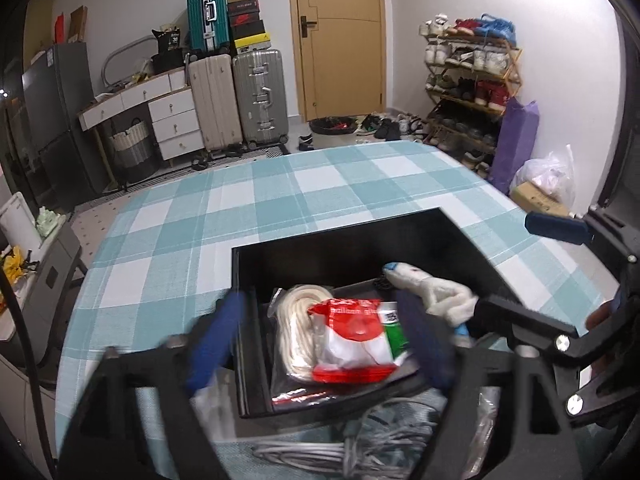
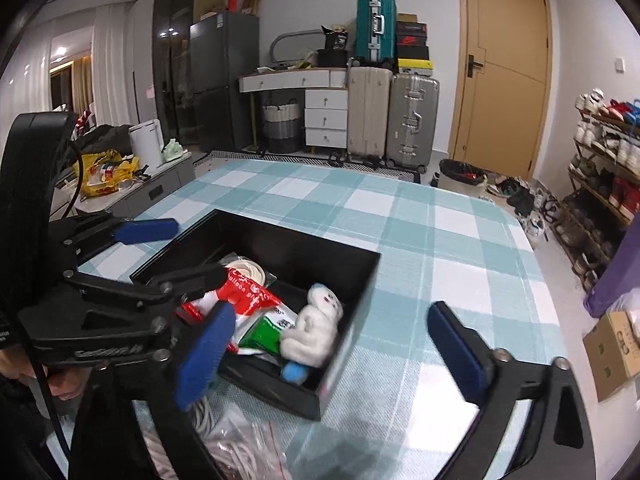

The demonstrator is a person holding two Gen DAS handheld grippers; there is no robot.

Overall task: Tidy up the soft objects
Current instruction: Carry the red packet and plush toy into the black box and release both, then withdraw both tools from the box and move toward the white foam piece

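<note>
A black open box (image 1: 248,320) (image 2: 352,308) sits on the checked tablecloth. Inside lie a red, white and green bag (image 1: 356,340) (image 2: 252,300), a coil of white rope (image 1: 296,312) (image 2: 248,266) and a white plush toy (image 1: 432,292) (image 2: 316,328) with a blue end. My left gripper (image 1: 320,344) is open and empty, its blue fingers either side of the bag above the box. My right gripper (image 2: 332,352) is open and empty, over the box's near right corner beside the plush toy.
A bundle of grey cable (image 1: 360,440) and clear plastic bags (image 2: 240,444) lie on the cloth (image 2: 440,240) in front of the box. Suitcases (image 1: 240,100), a drawer desk and a shoe rack (image 1: 472,80) stand beyond the table.
</note>
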